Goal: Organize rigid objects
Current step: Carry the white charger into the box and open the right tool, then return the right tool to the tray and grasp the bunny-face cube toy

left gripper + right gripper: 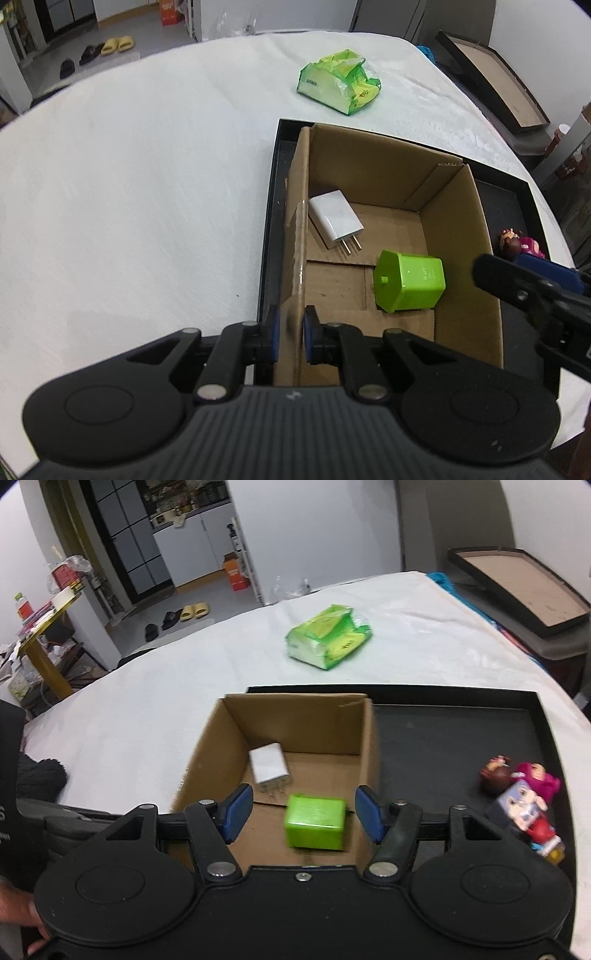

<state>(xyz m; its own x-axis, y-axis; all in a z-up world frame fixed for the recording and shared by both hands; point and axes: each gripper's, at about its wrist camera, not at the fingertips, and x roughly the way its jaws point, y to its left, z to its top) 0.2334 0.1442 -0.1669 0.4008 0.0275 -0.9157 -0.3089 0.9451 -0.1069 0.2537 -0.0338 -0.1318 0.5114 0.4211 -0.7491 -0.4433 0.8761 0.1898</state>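
An open cardboard box [458,236] stands in a black tray [271,221] on the white table. My left gripper [291,325] is shut on the box's left wall near its front corner. On the box floor lie a white plug charger [334,218] and a green plastic block [410,282]. In the right wrist view my right gripper [304,812] hangs open over the box [295,720]. The green block [314,825] lies on the floor between its blue pads [236,812], which stand clear of it. The charger [267,768] rests just beyond.
Several small toy figures [524,794] lie in the right part of the black tray [443,738]. A green tissue pack [327,638] sits farther back on the table. A dark tray lid [517,587] leans beyond the table's right edge.
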